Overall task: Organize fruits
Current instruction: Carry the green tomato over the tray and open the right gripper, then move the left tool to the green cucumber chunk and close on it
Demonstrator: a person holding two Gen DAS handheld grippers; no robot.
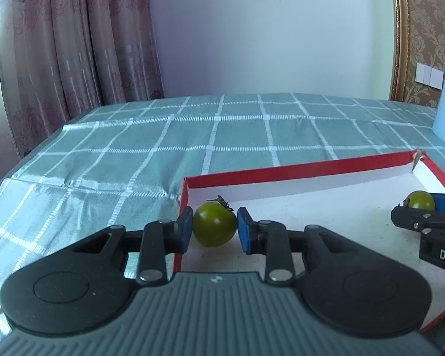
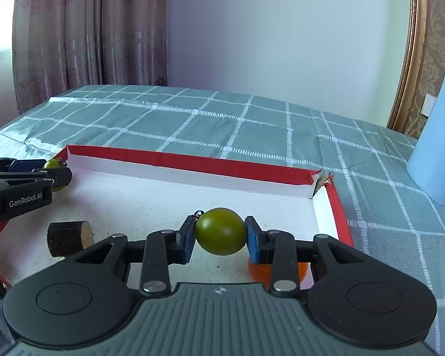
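Left tool (image 1: 214, 227) closed on green tomato (image 1: 214, 224), over left corner of red-rimmed tray (image 1: 296, 166). Right tool (image 2: 221, 232) closed on second green tomato (image 2: 221, 230), over same tray, near its right wall.

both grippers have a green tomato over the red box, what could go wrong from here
1. The left gripper holds its green tomato right beside the red box wall; released there, it may hit the rim and roll onto the cloth.
2. The right gripper's tomato hangs above an orange fruit; dropped, it could bounce off.
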